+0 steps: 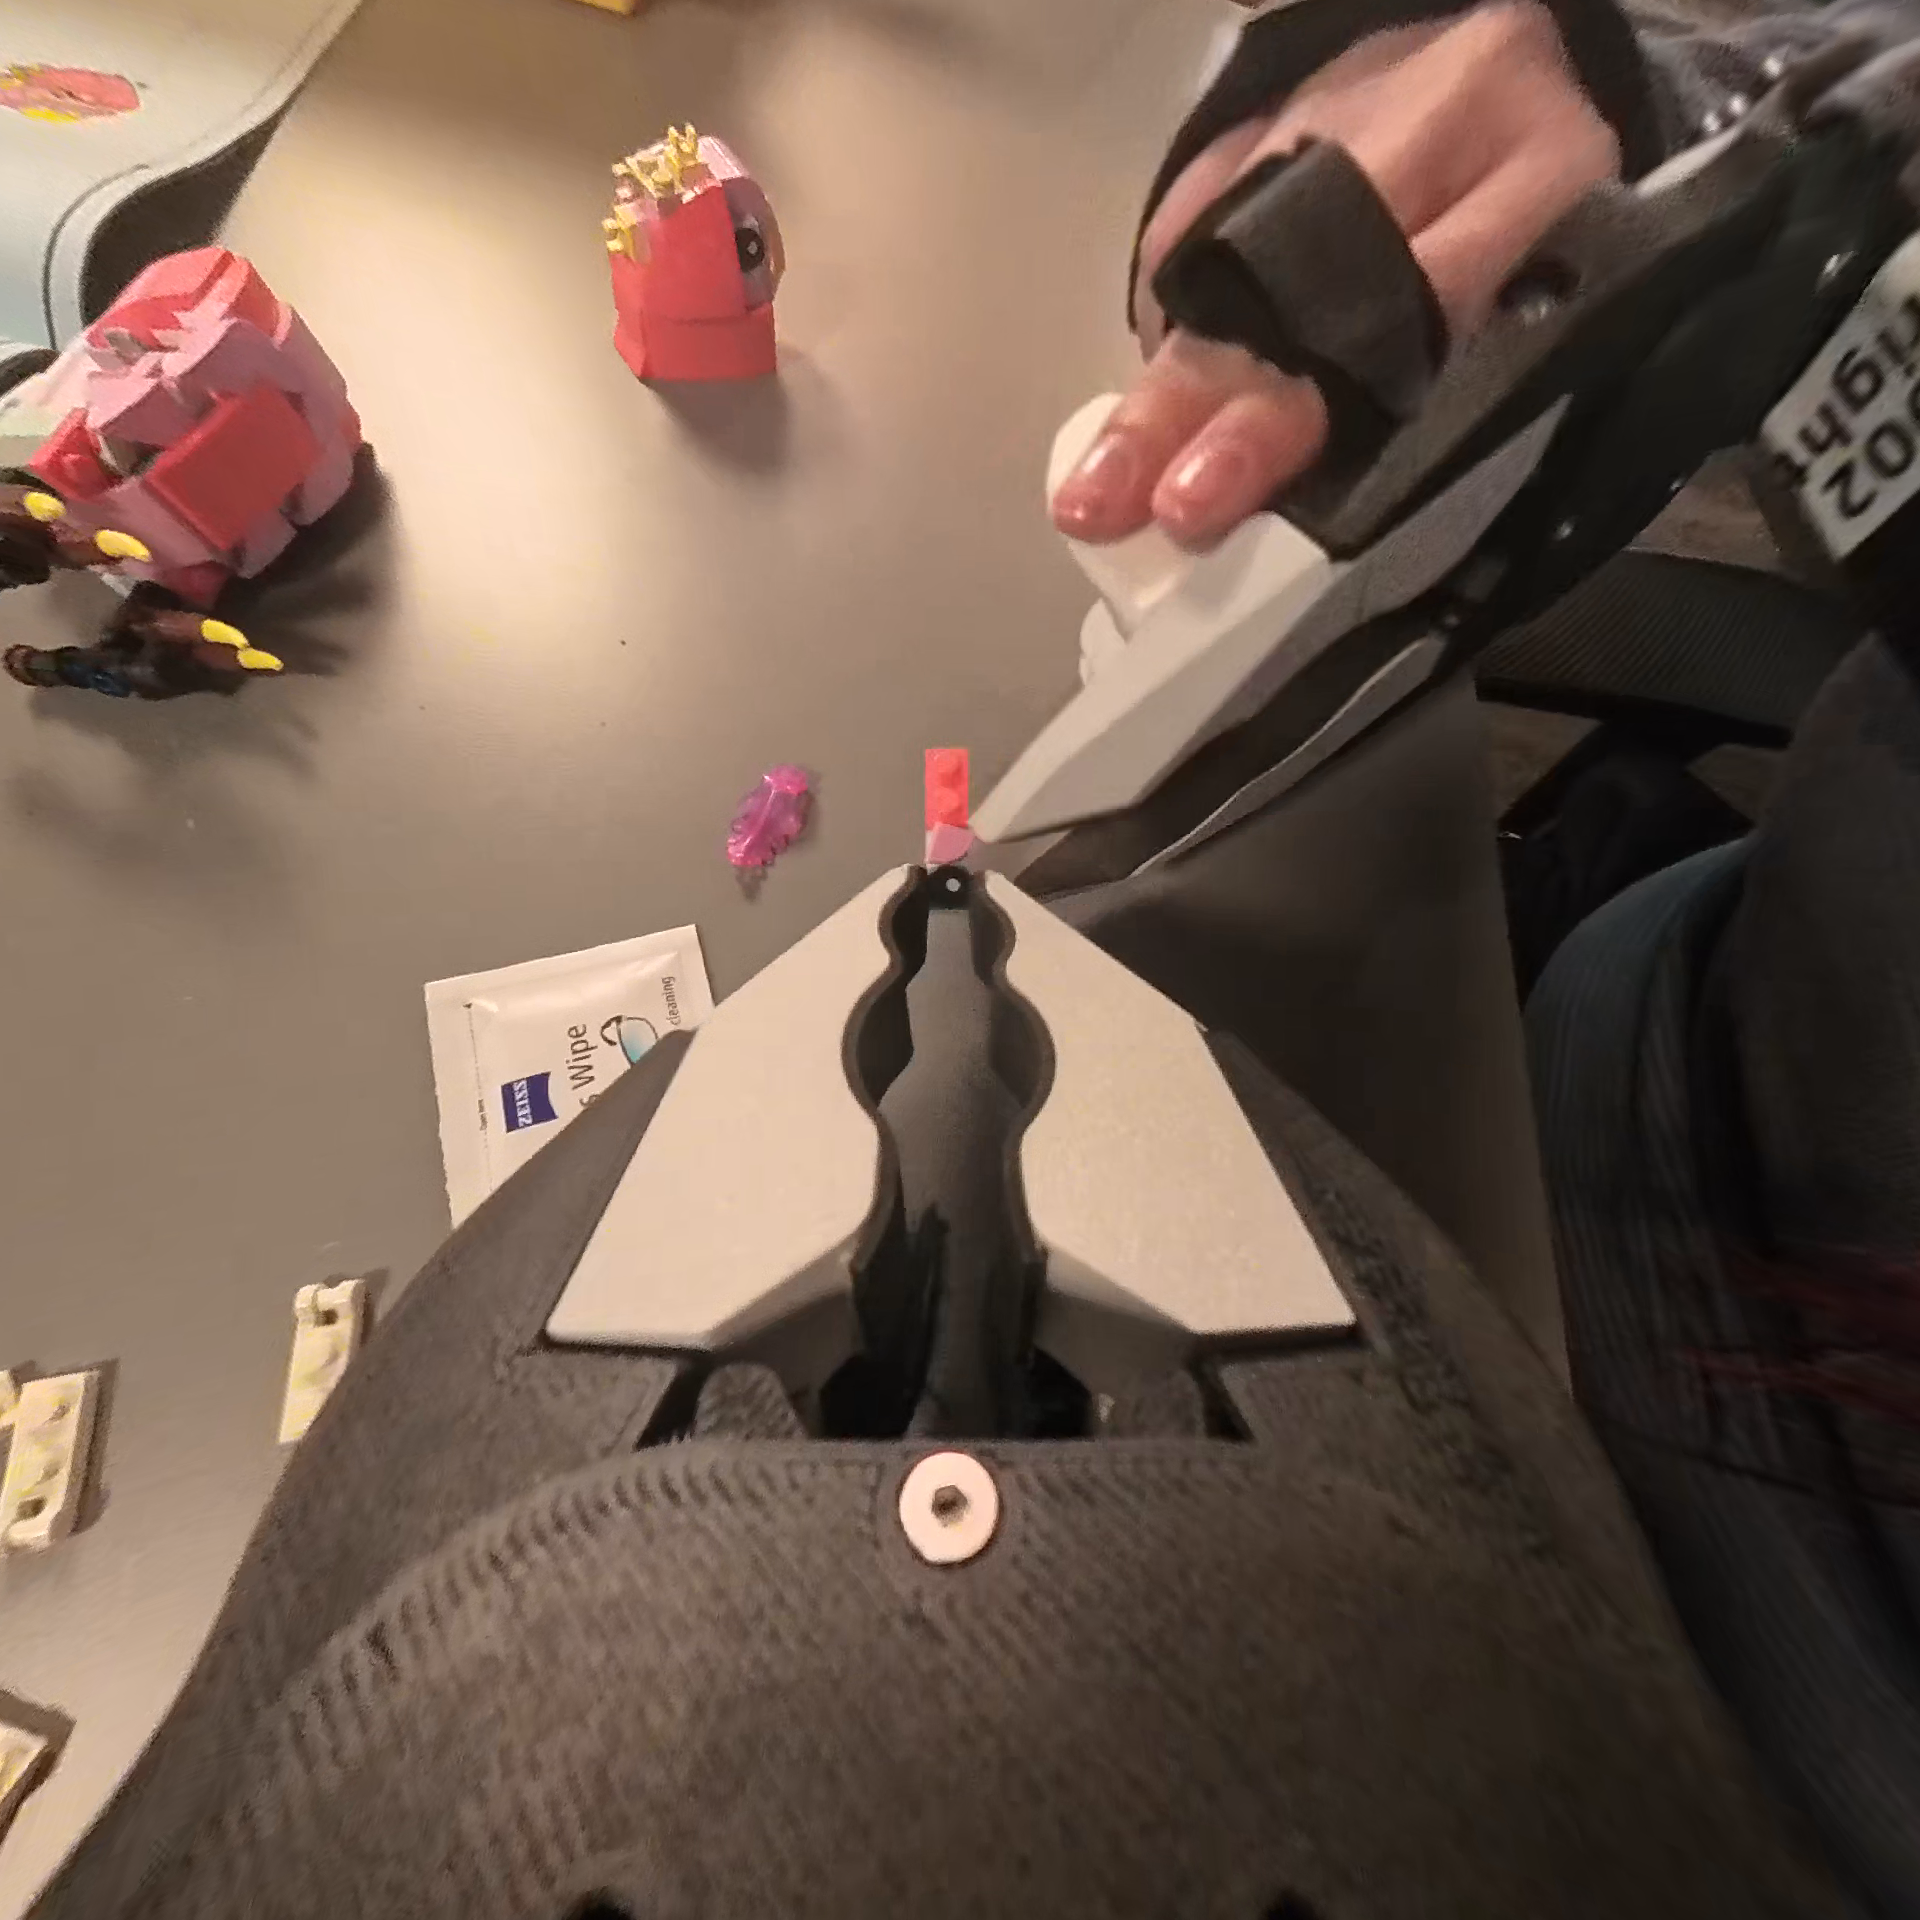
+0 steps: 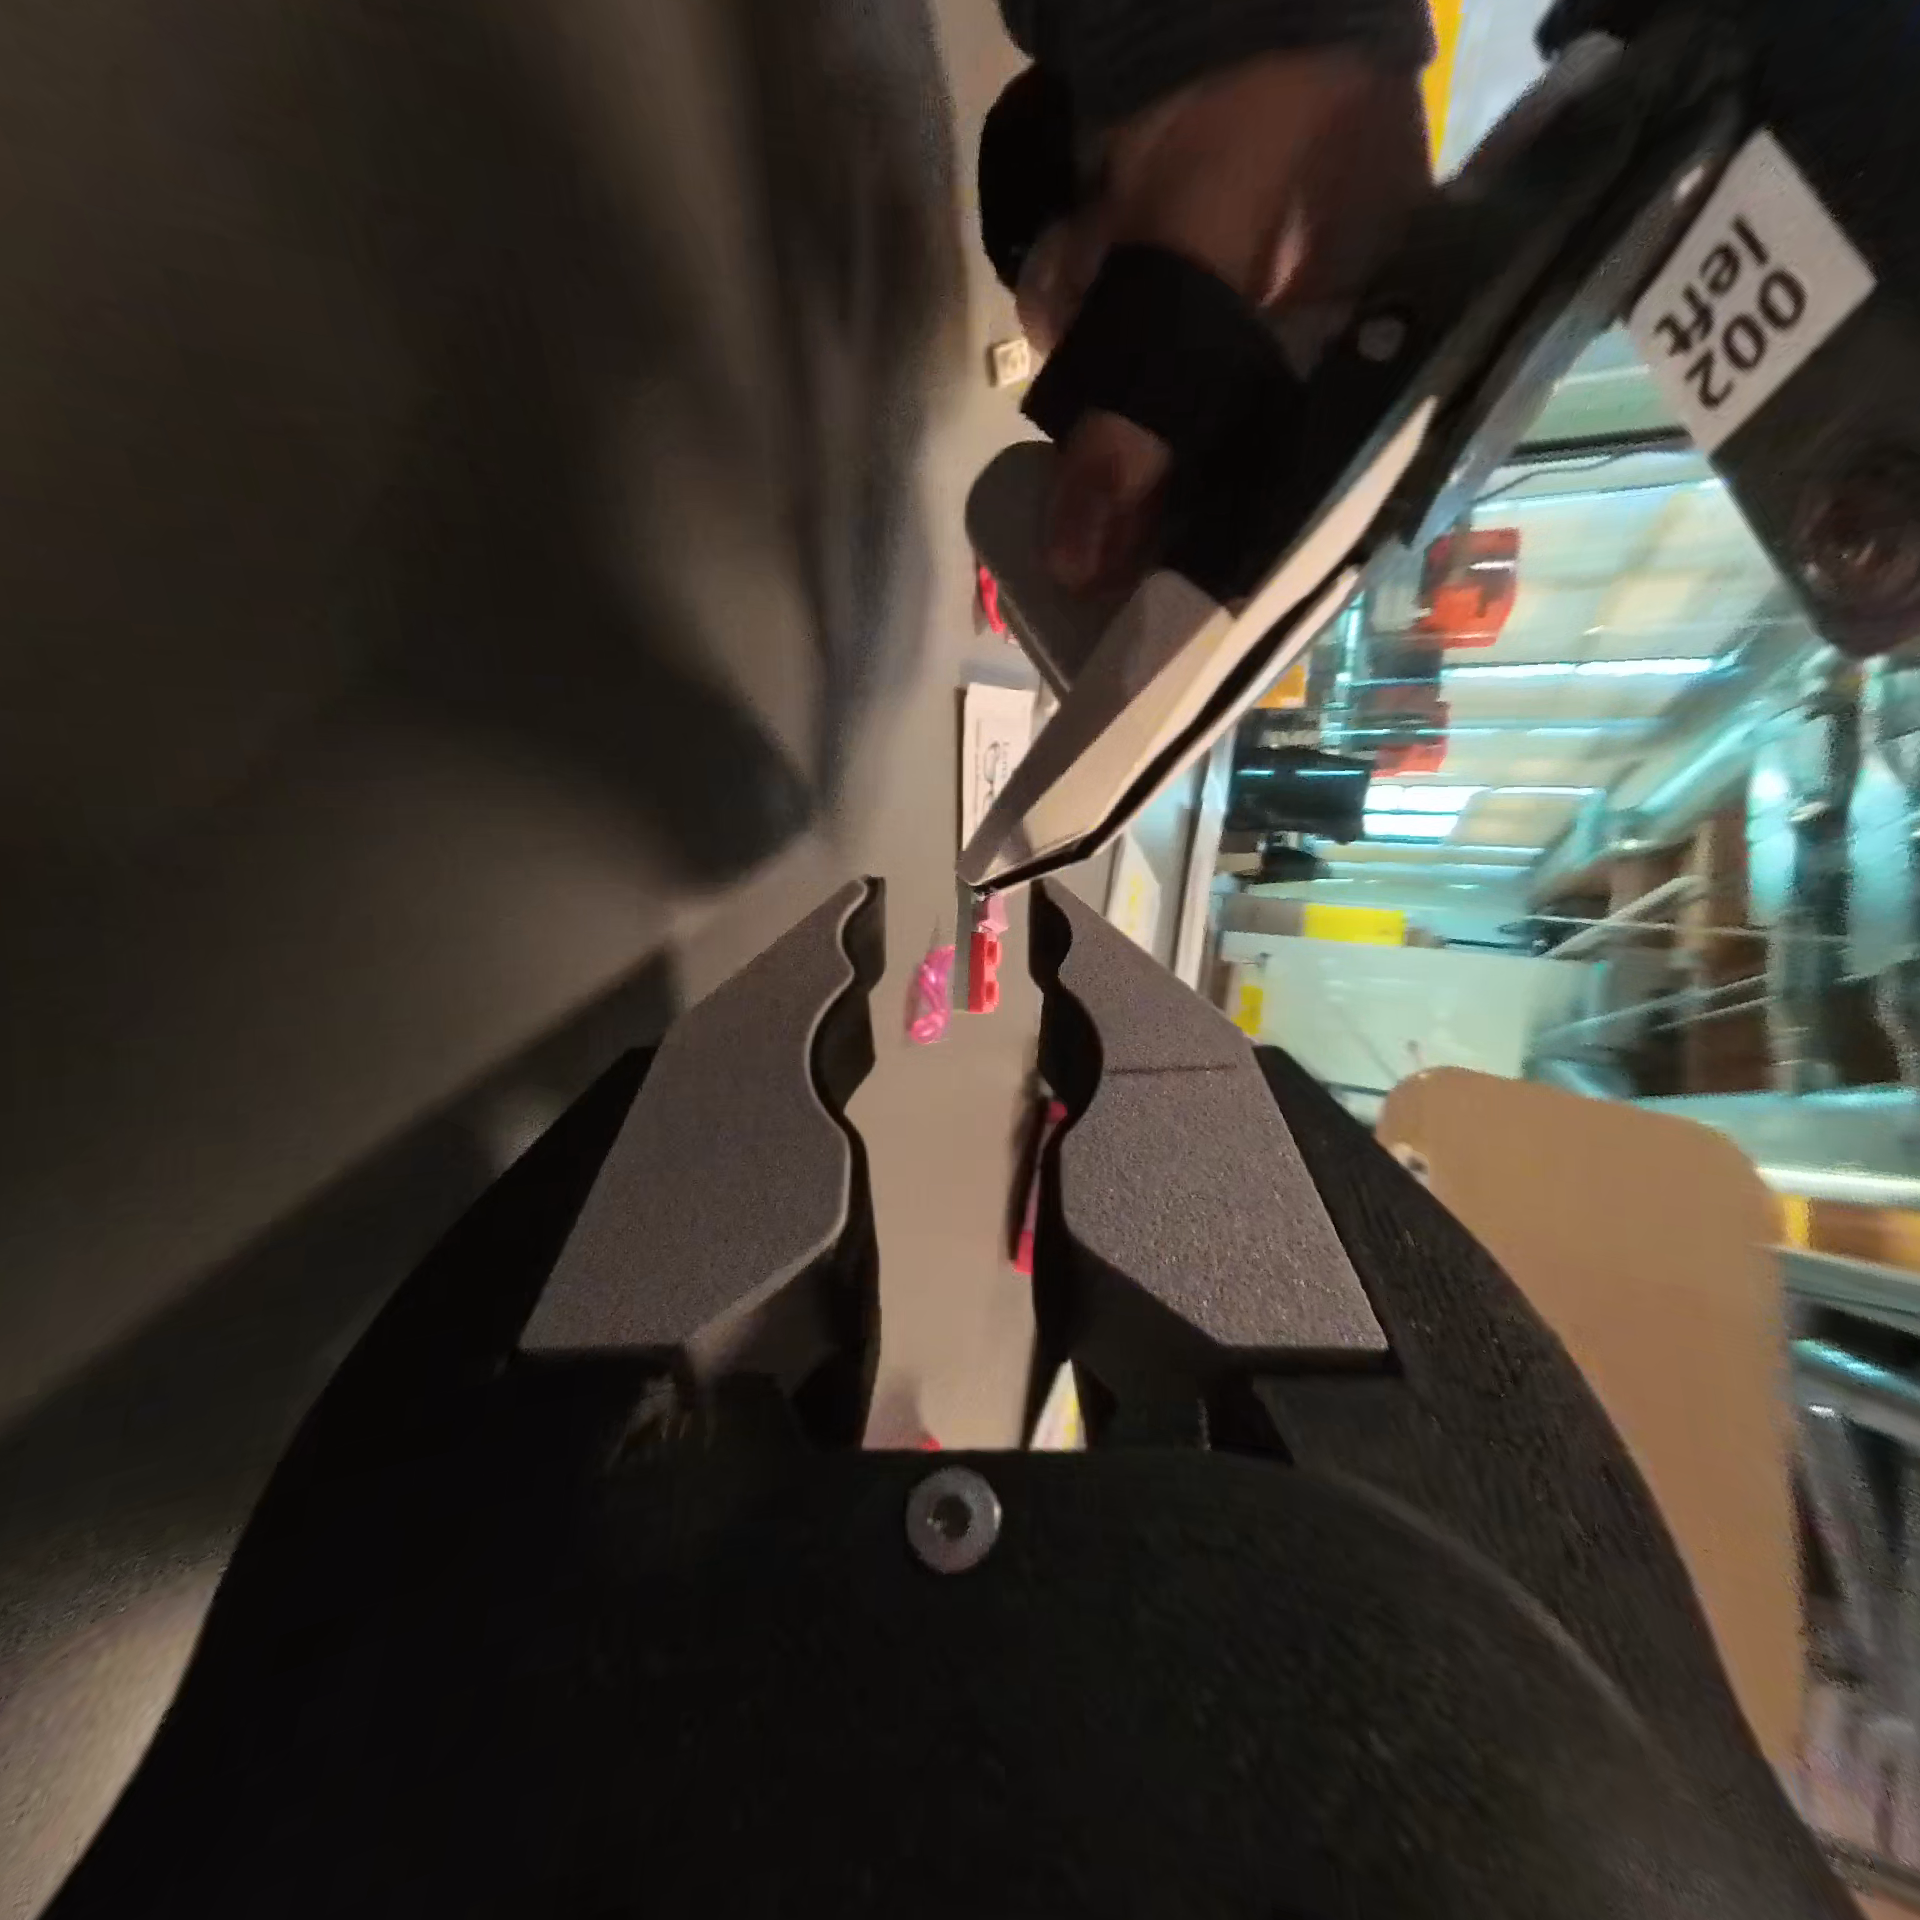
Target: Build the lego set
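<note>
**Left fingers pinch a small brick piece; right fingers stand apart beside it**

Grey fingertips of the left gripper [image 1: 948,883] fill the lower part of the left wrist view, drawn almost together. Between their tips sits the dark end of a small brick assembly [image 1: 947,805]: a black bit with a pale dot in the pinch, a pale pink wedge above it, and a red studded plate standing up beyond. Both tips press against the dark end, so the piece is held clear of the grey table [image 1: 520,623].

From the right wrist view, the right gripper [image 2: 954,914] has its fingers [image 2: 748,1091] spread, with a plain gap between them. The red plate and pink wedge show inside that gap, hanging from the tip of the left gripper, and neither right pad touches them. In the left wrist view the right gripper's pale fingertip comes in from the upper right, its point just beside the pink wedge.

On the table near the held piece lies a translucent pink feather piece [image 1: 771,828]. A white wipe sachet [image 1: 561,1060] lies beside the left gripper's body. Farther off stand a red and pink brick head with yellow crest [image 1: 694,272] and a larger red and pink brick body [image 1: 187,436] with dark claws.
</note>
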